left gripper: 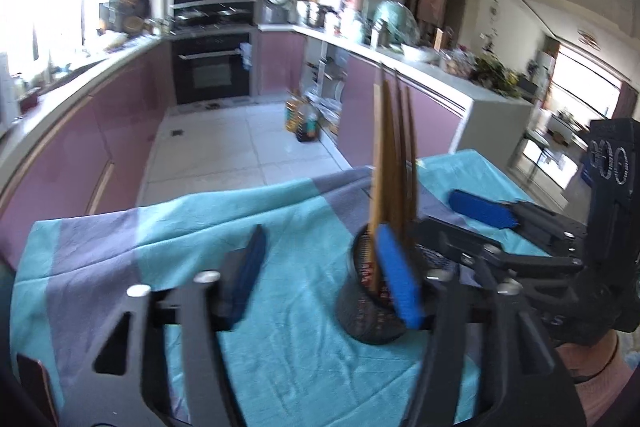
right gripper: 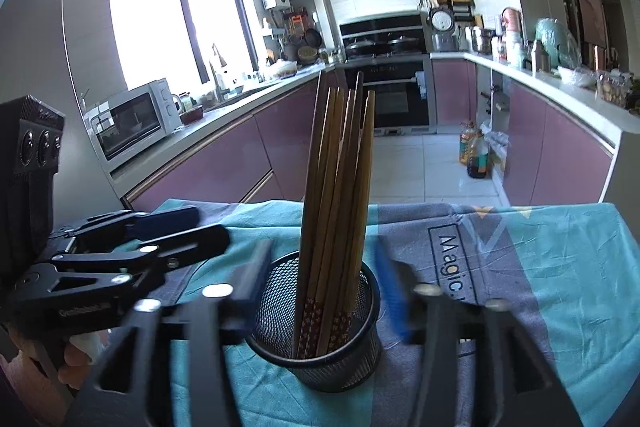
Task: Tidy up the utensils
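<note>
We see the chopsticks standing bunched in the mesh cup on the cloth, long axis near upright, tips toward 12 o'clock. Our right gripper is released, jaws straddling the cup without touching, so it is nearer. Our left gripper is also released, empty, cup at its 2 o'clock

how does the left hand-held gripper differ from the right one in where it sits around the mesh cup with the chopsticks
The right hand-held gripper straddles the black mesh cup of brown wooden chopsticks, one finger on each side; the left hand-held gripper sits beside the cup, only its blue-padded finger in front of it. Between the left gripper's fingers there is only teal and grey cloth. Both are open, pads clear of the cup.
</note>
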A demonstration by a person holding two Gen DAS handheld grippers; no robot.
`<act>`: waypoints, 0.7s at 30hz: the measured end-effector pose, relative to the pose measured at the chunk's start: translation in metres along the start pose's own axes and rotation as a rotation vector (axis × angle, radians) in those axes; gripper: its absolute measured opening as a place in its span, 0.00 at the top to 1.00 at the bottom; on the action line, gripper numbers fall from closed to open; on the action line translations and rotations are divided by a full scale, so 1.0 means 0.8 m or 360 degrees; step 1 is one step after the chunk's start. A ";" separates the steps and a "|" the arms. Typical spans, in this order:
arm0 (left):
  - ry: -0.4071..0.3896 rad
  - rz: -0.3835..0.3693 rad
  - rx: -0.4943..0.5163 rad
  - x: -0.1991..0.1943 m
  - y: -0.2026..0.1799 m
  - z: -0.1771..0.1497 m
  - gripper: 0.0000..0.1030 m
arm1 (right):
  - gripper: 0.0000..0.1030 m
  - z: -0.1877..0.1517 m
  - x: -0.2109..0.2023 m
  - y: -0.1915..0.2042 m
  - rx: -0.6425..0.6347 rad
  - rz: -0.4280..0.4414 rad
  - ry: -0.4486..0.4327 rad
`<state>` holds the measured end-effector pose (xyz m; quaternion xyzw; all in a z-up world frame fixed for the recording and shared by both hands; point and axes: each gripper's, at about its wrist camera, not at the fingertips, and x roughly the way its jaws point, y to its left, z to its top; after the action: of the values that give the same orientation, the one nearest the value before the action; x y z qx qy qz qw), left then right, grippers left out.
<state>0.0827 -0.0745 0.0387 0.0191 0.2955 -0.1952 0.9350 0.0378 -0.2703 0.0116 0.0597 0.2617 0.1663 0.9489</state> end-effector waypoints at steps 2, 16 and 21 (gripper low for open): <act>-0.0060 0.0073 -0.0006 -0.013 0.006 -0.007 0.27 | 0.33 -0.003 -0.007 0.005 -0.0031 -0.0023 -0.0025; -0.0299 0.0425 -0.0119 -0.095 0.048 -0.064 0.05 | 0.06 -0.029 -0.039 0.041 -0.0157 -0.0051 -0.0161; -0.0370 0.0469 -0.0136 -0.115 0.058 -0.072 0.05 | 0.06 -0.039 -0.042 0.053 -0.0155 -0.0068 -0.0183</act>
<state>-0.0006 0.0095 0.0389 -0.0001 0.1874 -0.0443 0.9813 -0.0175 -0.2417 0.0094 0.0172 0.1996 0.1548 0.9674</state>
